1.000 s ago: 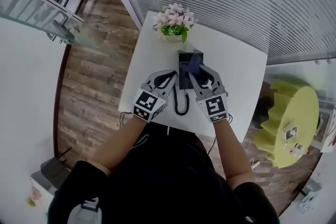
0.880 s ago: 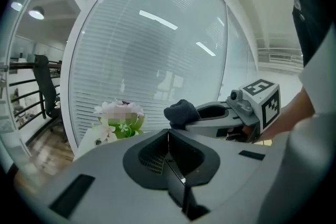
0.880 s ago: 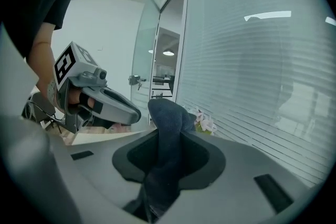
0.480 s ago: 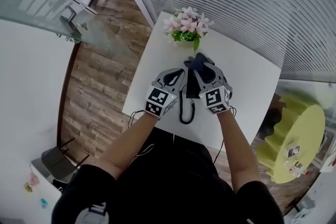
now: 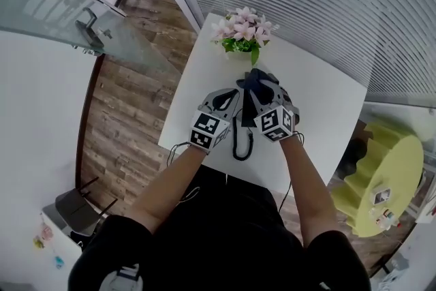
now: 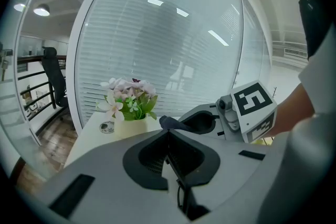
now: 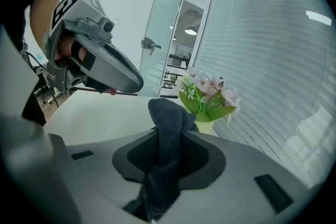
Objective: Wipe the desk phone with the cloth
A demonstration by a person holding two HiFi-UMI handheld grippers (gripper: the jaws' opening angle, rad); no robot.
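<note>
Cloth [image 7: 167,112], dark blue, sits pinched between the jaws of our right hand-held gripper [image 7: 170,135]. The jaws are closed tight on its middle, with a fold poking up past the tips and the rest hanging below them. From the head view we see that hand-held gripper [image 5: 262,83] holding the cloth [image 5: 255,80] over the far end of the desk phone [image 5: 245,116], which lies dark on the white bench [image 5: 320,105] directly under both hand-held grippers. Our left hand-held gripper [image 6: 168,134] has its jaws pressed together with nothing between them. It hovers just beside the right one, on its left, over the phone's near left part. The coiled cord [image 5: 237,144] loops out below, between the two marker cubes. Beyond both sets of tips stands a pot of pink flowers [image 5: 242,32].
</note>
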